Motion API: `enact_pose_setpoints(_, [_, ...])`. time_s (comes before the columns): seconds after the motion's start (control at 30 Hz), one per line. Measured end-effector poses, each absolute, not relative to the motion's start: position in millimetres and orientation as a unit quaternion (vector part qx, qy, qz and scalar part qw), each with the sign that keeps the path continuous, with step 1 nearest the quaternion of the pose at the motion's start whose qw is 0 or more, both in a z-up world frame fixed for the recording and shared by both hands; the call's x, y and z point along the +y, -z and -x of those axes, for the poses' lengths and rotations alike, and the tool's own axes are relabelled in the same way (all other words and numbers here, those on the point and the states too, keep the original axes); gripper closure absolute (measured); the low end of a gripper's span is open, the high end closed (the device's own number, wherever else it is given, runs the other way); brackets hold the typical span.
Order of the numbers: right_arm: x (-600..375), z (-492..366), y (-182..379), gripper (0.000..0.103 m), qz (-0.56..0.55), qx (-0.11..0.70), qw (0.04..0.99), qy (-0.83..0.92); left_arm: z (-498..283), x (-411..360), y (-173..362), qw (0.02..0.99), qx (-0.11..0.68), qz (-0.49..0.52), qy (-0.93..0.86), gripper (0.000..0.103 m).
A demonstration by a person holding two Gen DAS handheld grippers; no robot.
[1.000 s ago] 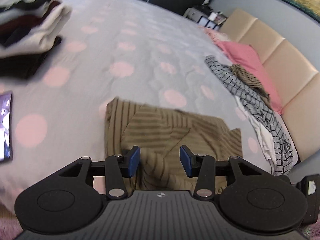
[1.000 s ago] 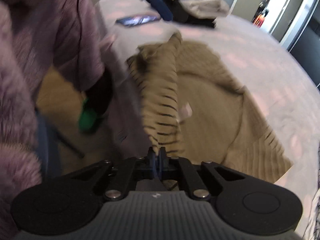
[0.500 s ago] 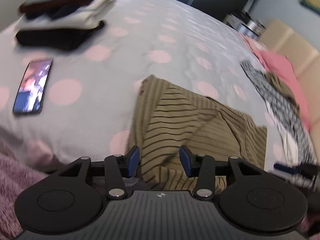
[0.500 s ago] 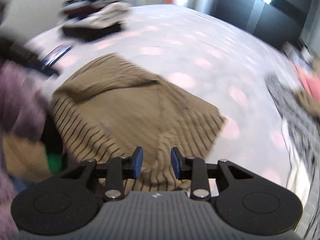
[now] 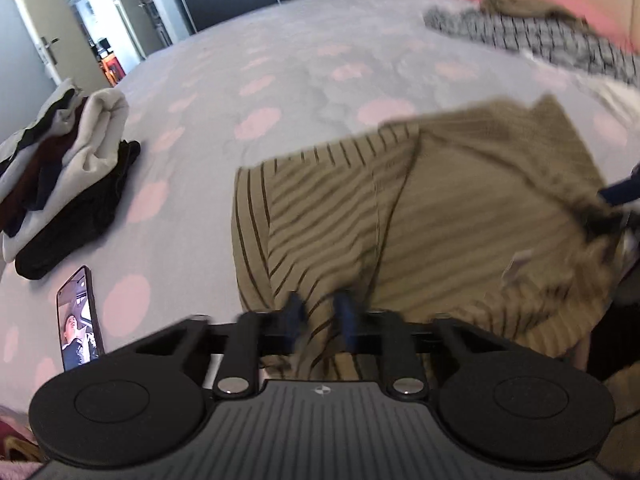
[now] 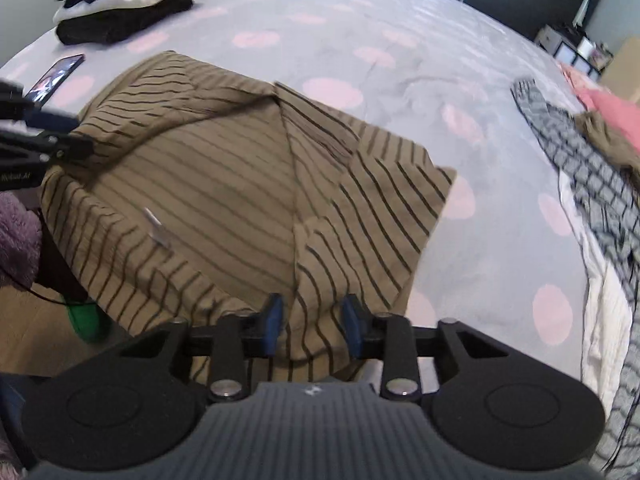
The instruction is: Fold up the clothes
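Polka-dot bedspread [image 6: 460, 92] bearing striped olive shirt [image 6: 224, 184]; left gripper [image 5: 320, 316] and right gripper [image 6: 314, 322] hovering released at six o'clock, folded stack [image 5: 60, 184] sitting at nine.

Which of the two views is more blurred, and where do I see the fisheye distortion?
Left wrist view: motion blur smears the left gripper and the striped shirt; the phone stays fairly sharp. Right wrist view: the shirt's stripes are crisp and the right gripper is only slightly soft. In both, the bed bulges like a dome.
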State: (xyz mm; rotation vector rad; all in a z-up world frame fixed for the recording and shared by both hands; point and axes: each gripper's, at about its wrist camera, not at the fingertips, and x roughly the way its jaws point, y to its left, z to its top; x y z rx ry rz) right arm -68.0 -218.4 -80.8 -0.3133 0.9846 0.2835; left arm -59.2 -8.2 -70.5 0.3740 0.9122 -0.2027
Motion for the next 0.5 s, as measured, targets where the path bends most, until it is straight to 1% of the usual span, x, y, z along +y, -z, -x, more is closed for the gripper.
enact_pose_setpoints(0.03, [-225.0, 66.9, 78.6, 0.098, 0.130, 0.469, 0.863, -0.135, 58.9, -4.2, 69.8, 0.875, 0.441, -0.171, 0.099, 0.103])
enact_pose_setpoints(0.13, [-247.4, 61.7, 69.9, 0.100, 0.058, 0.464, 0.874, -0.131, 55.9, 18.2, 56.8, 0.890, 0.432, -0.116, 0.091, 0.103])
enact_pose_setpoints(0.27, [-287.5, 52.6, 57.7, 0.101, -0.085, 0.444, 0.884, -0.117, 47.6, 52.8, 35.6, 0.905, 0.415, -0.020, 0.088, 0.103])
enact_pose_setpoints(0.33, [-297.5, 52.3, 53.8, 0.101, -0.134, 0.421, 0.889, -0.119, 47.1, 58.5, 28.9, 0.912, 0.401, -0.005, 0.085, 0.103])
enact_pose_setpoints(0.5, [-300.2, 58.7, 38.4, 0.100, -0.147, 0.333, 0.922, -0.132, 48.4, 76.7, 5.4, 0.931, 0.348, 0.055, 0.097, 0.103])
